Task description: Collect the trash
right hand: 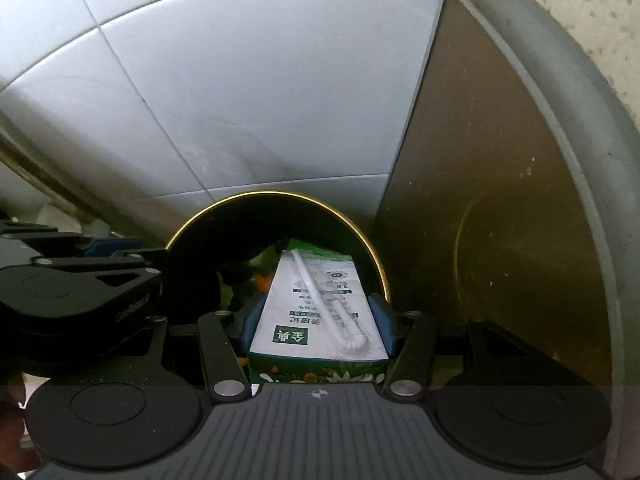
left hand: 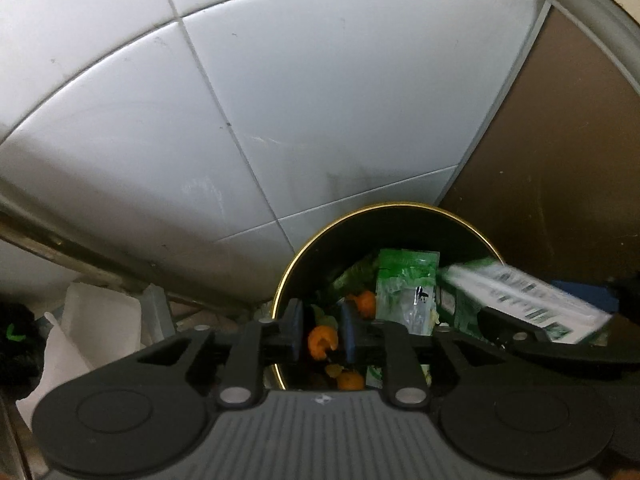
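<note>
1. We keep both claws steeply down over the black bin [left hand: 384,216], so whatever is let go lands inside the gold rim.
2. Our left claw [left hand: 320,338] is released; the orange peel [left hand: 322,342] sits loose between its pads, above the trash.
3. Our right claw [right hand: 316,320] grasps the milk carton [right hand: 316,308], nose over the bin.

Wrappers [left hand: 406,286] and peel [left hand: 322,342] in bin [left hand: 280,280]

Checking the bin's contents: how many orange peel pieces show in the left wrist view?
3. One between the left tool's fingers, one nearer the camera, below them, one farther off beside the green packet. More may lie hidden under the packaging.
</note>
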{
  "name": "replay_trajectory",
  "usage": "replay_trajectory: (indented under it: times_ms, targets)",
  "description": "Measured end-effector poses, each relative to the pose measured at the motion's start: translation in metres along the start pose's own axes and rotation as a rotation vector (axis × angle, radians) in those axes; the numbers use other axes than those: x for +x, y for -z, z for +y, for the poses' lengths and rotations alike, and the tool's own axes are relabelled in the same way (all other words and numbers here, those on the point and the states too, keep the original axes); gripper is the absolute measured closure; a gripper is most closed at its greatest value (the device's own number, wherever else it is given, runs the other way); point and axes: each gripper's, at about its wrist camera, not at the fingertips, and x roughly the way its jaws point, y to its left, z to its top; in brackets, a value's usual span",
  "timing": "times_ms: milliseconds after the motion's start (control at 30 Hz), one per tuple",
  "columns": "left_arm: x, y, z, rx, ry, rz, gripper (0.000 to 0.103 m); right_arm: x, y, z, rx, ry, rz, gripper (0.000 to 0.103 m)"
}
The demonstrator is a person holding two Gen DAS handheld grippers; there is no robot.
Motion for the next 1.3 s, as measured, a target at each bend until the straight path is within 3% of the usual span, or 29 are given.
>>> replay_trajectory:
  times_ms: [333, 567, 933, 1300]
  targets:
    - [-0.003, -0.002, 0.0, 0.008, -0.013, -0.004, 0.075, 0.005, 0.001, 0.002, -0.018, 0.023, -0.009, 0.04]
    - [-0.025, 0.0, 0.004, -0.018, -0.021, -0.044, 0.072, -0.01, 0.003, -0.001, 0.005, 0.002, -0.045, 0.034]
    - [-0.08, -0.005, 0.008, -0.051, -0.023, -0.175, 0.072, -0.06, -0.002, -0.007, 0.076, -0.038, -0.118, 0.036]
    - [-0.154, 0.001, 0.019, -0.054, -0.034, -0.355, 0.07, -0.126, -0.001, -0.007, 0.103, -0.077, -0.245, 0.031]
